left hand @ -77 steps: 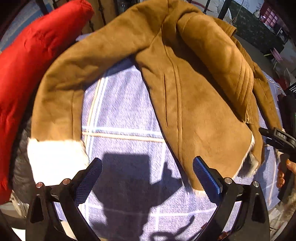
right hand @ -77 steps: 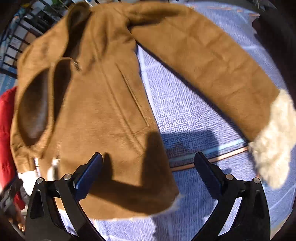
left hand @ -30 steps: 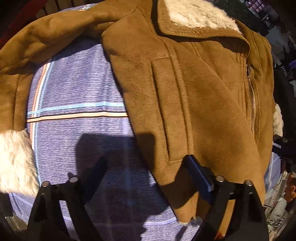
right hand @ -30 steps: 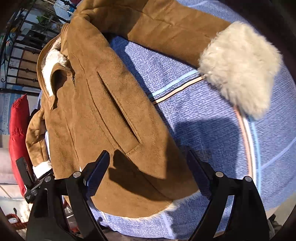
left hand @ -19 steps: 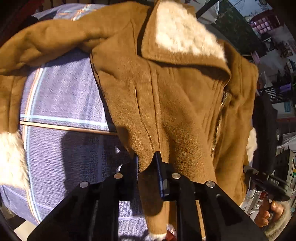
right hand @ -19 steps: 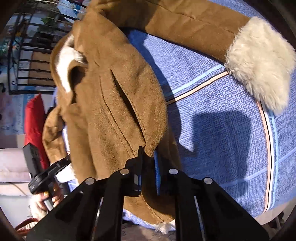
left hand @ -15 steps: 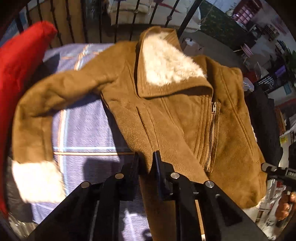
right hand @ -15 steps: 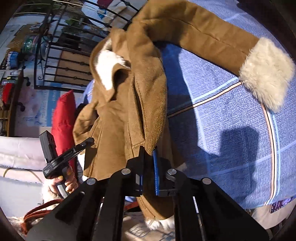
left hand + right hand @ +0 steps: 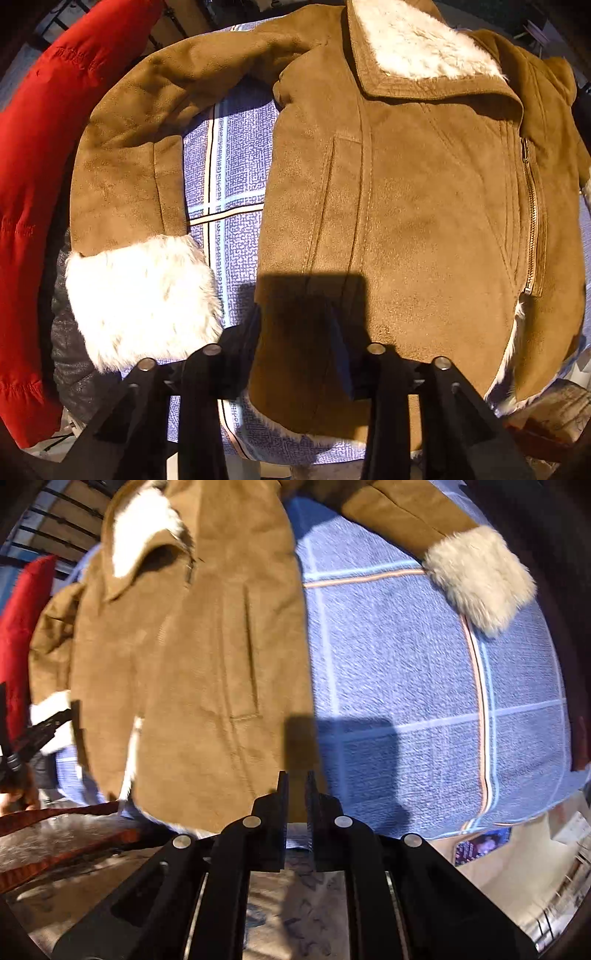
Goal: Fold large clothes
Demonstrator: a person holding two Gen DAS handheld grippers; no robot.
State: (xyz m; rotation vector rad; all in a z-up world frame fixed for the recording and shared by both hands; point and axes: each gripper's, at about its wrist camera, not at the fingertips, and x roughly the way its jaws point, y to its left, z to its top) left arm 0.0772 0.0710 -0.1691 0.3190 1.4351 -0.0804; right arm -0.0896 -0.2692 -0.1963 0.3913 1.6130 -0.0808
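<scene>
1. On the blue checked bedcover (image 9: 236, 155), the brown jacket (image 9: 406, 206) lay flat, its hem at the near edge.
2. The left gripper (image 9: 295, 328) was opening, the hem between its fingers.
3. The right gripper (image 9: 295, 797) was closed, holding nothing visible.

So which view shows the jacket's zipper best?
The left wrist view: the zipper runs sharp and fully visible down the brown jacket. The right wrist view is blurred, showing only a short dark stretch below the collar.
</scene>
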